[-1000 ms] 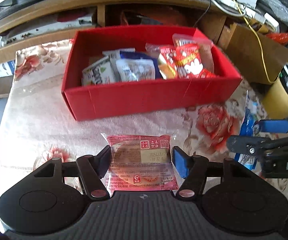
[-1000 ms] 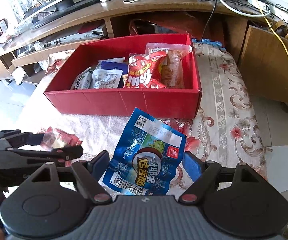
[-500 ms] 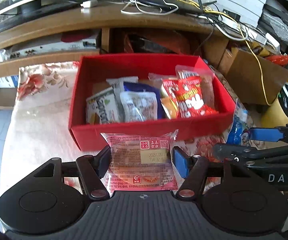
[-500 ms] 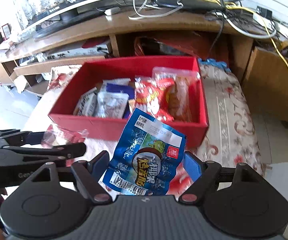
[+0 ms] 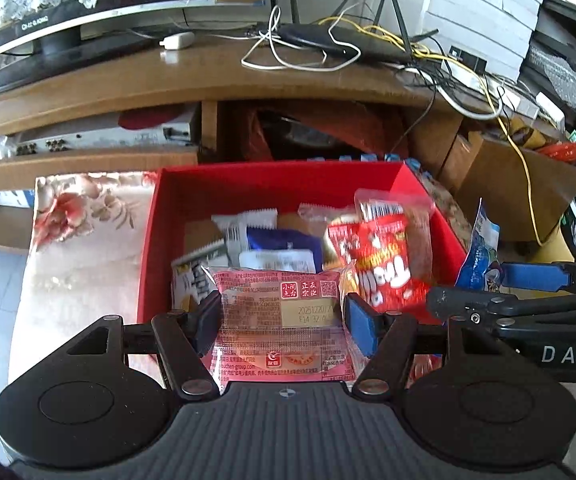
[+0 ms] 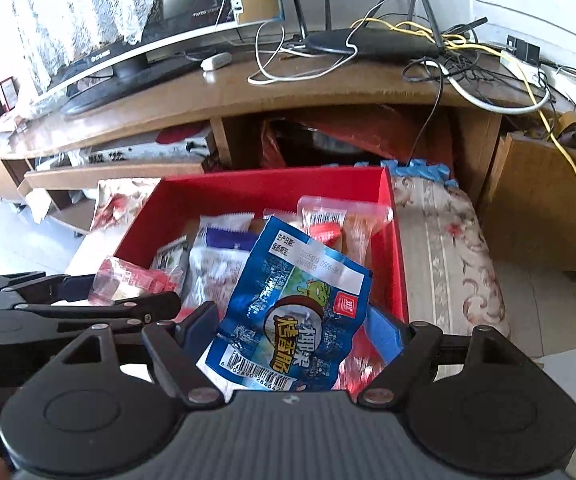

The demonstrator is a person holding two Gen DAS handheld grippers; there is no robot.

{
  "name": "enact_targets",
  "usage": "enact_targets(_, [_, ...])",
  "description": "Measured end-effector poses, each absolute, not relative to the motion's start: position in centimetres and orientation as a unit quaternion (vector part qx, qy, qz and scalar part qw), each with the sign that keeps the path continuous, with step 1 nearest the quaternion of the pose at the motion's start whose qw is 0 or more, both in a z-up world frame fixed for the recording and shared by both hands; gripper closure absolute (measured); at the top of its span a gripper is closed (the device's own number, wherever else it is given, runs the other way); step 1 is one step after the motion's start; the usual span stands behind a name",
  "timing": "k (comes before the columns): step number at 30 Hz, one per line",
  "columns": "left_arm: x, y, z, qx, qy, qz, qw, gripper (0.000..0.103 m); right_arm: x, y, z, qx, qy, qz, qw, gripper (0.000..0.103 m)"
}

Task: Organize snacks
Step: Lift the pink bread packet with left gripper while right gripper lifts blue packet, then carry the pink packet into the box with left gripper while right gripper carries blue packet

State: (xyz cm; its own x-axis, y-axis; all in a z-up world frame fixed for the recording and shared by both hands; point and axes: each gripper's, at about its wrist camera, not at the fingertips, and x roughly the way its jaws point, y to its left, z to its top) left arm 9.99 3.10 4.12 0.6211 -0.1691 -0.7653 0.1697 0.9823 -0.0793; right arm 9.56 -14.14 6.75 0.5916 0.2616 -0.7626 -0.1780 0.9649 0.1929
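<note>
Packets now hang over the red box [image 5: 415,188] instead of the table: we pinch the pink packet [image 5: 284,328] in the left jaws, the blue packet [image 6: 291,316] in the right, ready for 2 drops.

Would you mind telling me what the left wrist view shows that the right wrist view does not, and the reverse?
Only the left wrist view shows the printed face of the pink snack packet clamped in the left gripper, and the red bag in the box unobstructed. Only the right wrist view shows the front of the blue snack packet gripped by the right gripper, and the floral cloth running along the box's right side. Both show the red box of snacks, the wooden TV stand and the router.
</note>
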Motion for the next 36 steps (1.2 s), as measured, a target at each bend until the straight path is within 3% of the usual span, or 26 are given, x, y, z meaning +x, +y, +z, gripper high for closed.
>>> enact_targets(17, [14.5, 2.6, 4.4, 0.004, 0.411, -0.082, 0.908, 0.033, 14.5, -14.4, 7.0, 0.056, 0.428, 0.112, 0.895, 0.022])
enact_targets(36, [18.3, 2.9, 0.5, 0.000, 0.453, -0.060, 0.890, 0.032, 18.9, -13.5, 3.4, 0.035, 0.464, 0.099, 0.879, 0.022])
